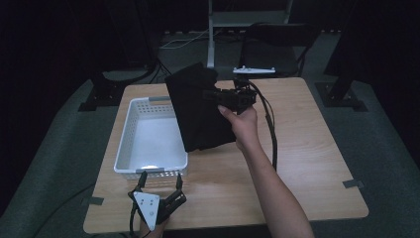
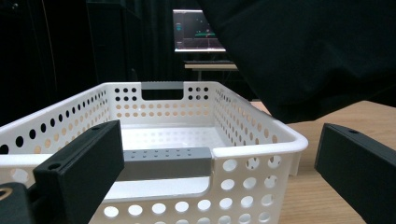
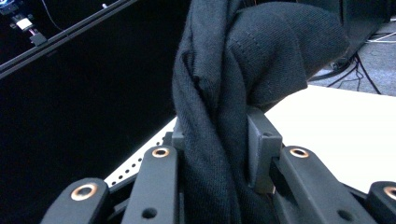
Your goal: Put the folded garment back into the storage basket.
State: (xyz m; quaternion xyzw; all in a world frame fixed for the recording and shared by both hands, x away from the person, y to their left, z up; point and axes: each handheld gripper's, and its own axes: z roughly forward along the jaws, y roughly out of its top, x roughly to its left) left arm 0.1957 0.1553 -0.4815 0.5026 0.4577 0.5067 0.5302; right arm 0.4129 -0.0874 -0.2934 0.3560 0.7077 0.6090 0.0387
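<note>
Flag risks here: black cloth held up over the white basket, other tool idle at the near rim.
1. The right tool pinches only a bunched fold of the cloth; it may slip out.
2. The cloth hangs partly past the basket rim toward the table, so it may drape over the edge.
3. The open left tool sits near the rim and might nudge the basket.

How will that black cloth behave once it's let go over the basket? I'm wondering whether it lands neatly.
The black cloth hangs in loose folds from the right tool, so it is probably floppy and light. It would likely crumple, perhaps draping over the white basket rim.
</note>
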